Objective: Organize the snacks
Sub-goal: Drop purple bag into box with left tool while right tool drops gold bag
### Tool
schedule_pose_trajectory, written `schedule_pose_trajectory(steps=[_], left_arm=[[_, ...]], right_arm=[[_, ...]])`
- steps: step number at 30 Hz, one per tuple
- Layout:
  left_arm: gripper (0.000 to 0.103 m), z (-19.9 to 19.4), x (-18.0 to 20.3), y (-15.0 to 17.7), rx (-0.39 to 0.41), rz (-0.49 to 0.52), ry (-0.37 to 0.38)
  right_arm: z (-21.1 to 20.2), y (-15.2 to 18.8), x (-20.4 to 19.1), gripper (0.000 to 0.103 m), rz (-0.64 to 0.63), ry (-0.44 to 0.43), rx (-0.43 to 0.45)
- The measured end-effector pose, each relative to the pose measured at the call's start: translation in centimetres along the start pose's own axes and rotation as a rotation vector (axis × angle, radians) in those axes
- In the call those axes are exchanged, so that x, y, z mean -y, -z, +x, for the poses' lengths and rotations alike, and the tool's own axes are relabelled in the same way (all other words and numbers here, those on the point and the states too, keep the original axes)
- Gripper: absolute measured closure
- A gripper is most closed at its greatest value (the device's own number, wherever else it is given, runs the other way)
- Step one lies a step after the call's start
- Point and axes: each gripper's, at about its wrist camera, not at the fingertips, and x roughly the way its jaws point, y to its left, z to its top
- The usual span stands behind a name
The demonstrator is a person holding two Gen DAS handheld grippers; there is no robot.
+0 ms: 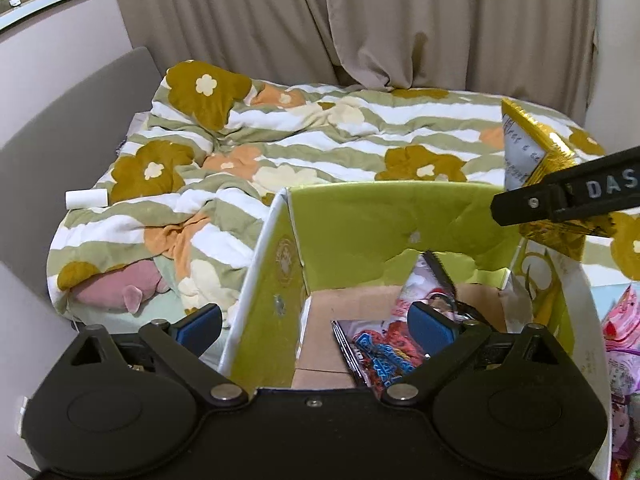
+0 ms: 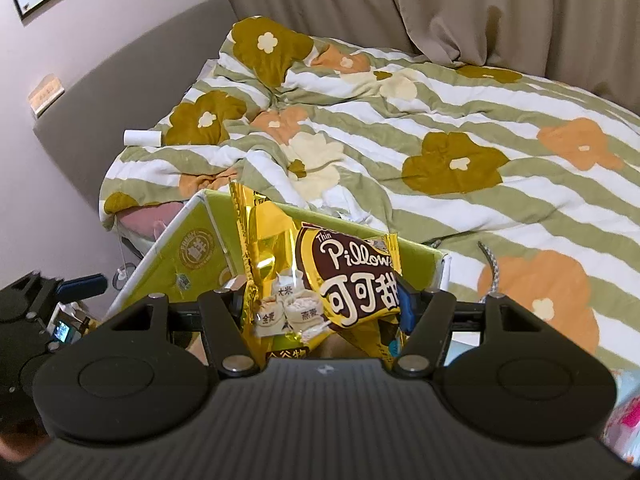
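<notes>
An open cardboard box with green flaps [image 1: 360,216] stands against the bed. A red and blue snack packet [image 1: 380,348] lies inside it. My left gripper [image 1: 316,326] hangs open over the box's left wall, one blue pad outside the box and the other above the packet, gripping nothing. My right gripper [image 2: 320,304] is shut on a gold and brown "Pillows" snack bag [image 2: 348,280], held upright above the box's near side [image 2: 192,260]. In the left wrist view that gold bag [image 1: 536,148] shows at the upper right, clamped by a black finger [image 1: 560,196].
A floral striped duvet [image 2: 400,128] covers the bed behind the box. A white roll [image 1: 86,199] and a pink plush toy [image 1: 116,288] lie at its left edge. Pink snack packets [image 1: 620,340] sit right of the box. Curtains [image 1: 360,20] hang behind.
</notes>
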Motion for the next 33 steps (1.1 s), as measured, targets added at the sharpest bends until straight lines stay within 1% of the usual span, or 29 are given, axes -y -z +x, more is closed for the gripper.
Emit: schedule_pose_trajectory(steps=[6, 9, 11, 12, 14, 19, 24, 33], left_arm=[[0.002, -0.5, -1.3, -0.2, 0.025, -0.008, 0.000], [0.002, -0.6, -2.0, 0.0, 0.028, -0.015, -0.005], [0.002, -0.8, -2.4, 0.2, 0.032, -0.018, -0.011], [0.002, -0.8, -2.5, 0.3, 0.032, -0.018, -0.012], [0.002, -0.9, -2.7, 0.5, 0.033, -0.018, -0.012], [0.002, -1.1, -2.8, 0.8, 0.039, -0.024, 0.008], [0.002, -1.6, -3.0, 0.8, 0.051, -0.021, 0.022], [0.002, -4.6, -4.2, 0.5, 0.130, -0.028, 0.030]], right_arm=[[1.2, -0.7, -0.6, 0.025, 0.031, 0.011, -0.031], [2.2, -0.8, -0.9, 0.022, 0.050, 0.017, -0.039], [2.8, -0.7, -1.0, 0.001, 0.061, 0.056, -0.043], [3.0, -0.6, -0.9, 0.000, 0.068, 0.074, -0.038], [3.1, -0.2, -0.5, 0.000, 0.091, 0.090, -0.030], [2.6, 0.9, 0.2, 0.000, 0.134, 0.098, -0.023], [1.3, 1.4, -0.1, 0.000, 0.123, 0.126, -0.003], [-2.6, 1.5, -1.4, 0.000, 0.075, 0.169, 0.045]])
